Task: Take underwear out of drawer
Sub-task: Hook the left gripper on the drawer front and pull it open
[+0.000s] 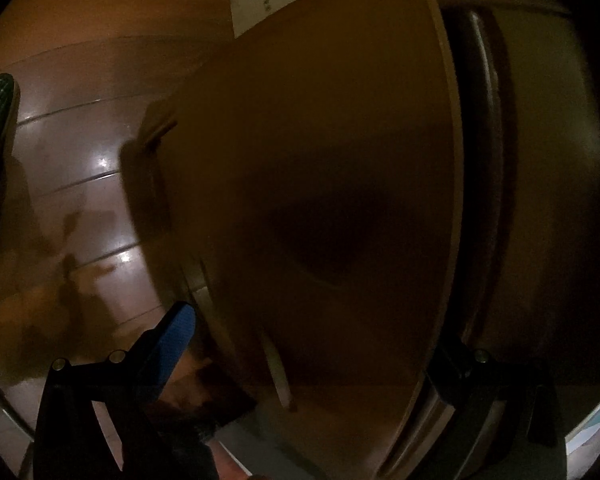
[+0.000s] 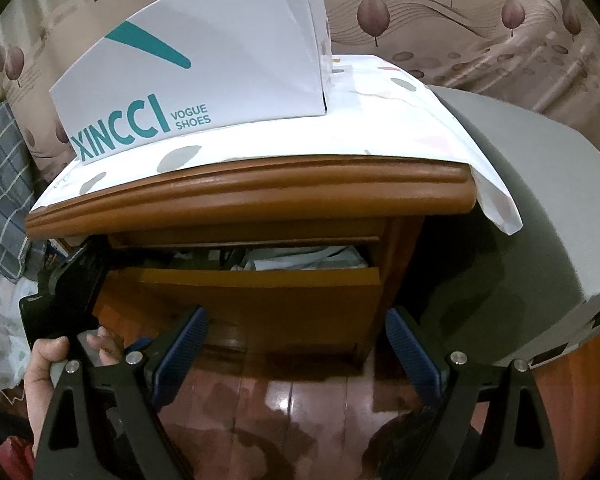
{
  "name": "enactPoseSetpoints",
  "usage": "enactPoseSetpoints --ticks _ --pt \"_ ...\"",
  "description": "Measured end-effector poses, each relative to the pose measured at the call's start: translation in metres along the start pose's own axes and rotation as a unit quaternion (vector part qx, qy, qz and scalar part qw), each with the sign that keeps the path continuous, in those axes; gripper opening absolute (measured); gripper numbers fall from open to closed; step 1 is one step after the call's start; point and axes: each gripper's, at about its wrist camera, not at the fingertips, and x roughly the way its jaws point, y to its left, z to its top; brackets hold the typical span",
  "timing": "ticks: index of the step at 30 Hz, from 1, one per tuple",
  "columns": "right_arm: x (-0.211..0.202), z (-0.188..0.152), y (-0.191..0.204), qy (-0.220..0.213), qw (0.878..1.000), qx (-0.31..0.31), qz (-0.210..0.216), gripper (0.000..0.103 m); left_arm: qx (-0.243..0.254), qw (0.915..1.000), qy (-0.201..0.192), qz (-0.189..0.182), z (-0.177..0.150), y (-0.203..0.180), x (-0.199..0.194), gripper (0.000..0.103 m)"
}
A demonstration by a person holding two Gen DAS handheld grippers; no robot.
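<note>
— Blue-padded fingers (image 1: 176, 344) of the left gripper (image 1: 316, 356) straddle the drawer front (image 1: 320, 184): one outside, the other behind the panel's edge, jaws spread across it. The wooden floor (image 1: 80, 160) shines to the left.

— And the right view?

— Right gripper (image 2: 296, 344), jaws wide apart and empty, hovers over the floor facing the nightstand (image 2: 244, 196). Its drawer (image 2: 244, 280) is partly open, pale fabric (image 2: 296, 260) inside; whether that is underwear, I cannot tell. A hand (image 2: 48, 364) grips the left tool. A shoe box (image 2: 204, 76) sits on top.
</note>
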Motion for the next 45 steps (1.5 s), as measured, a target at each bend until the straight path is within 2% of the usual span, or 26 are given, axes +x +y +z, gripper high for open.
enactPoseSetpoints --ticks 3,6,12,24,27,30,34,45 --pt "-0.002 0.0 -0.001 -0.003 1.0 -0.001 0.0 0.093 -0.007 0.9994 -0.013 0.032 -0.003 -0.007 -0.004 0.103" --pt "-0.005 0.001 -0.001 -0.009 1.0 -0.005 -0.005 0.093 0.01 0.9982 -0.025 0.054 -0.005 -0.009 -0.008 0.103" --pt "-0.007 0.004 -0.006 -0.013 1.0 0.0 -0.012 0.093 0.027 0.9966 -0.048 0.062 -0.016 0.01 -0.022 0.103" --pt "-0.007 0.01 -0.018 -0.021 0.999 0.021 -0.029 0.093 0.051 0.9947 -0.031 0.084 -0.026 0.039 -0.058 0.103" --pt "-0.007 0.012 -0.021 -0.024 0.999 0.022 -0.03 0.093 0.062 0.993 -0.04 0.092 -0.034 0.037 -0.063 0.103" --pt "-0.007 0.014 -0.02 -0.028 0.999 0.02 -0.032 0.093 0.04 0.9953 -0.02 0.086 -0.033 0.047 -0.065 0.103" --pt "-0.006 0.014 -0.02 -0.027 0.999 0.016 -0.035 0.093 0.064 0.9926 -0.031 0.098 -0.037 0.056 -0.071 0.103" --pt "-0.005 0.013 -0.02 -0.02 0.999 0.019 -0.029 0.093 0.087 0.9876 -0.018 0.129 -0.047 0.074 -0.098 0.103"
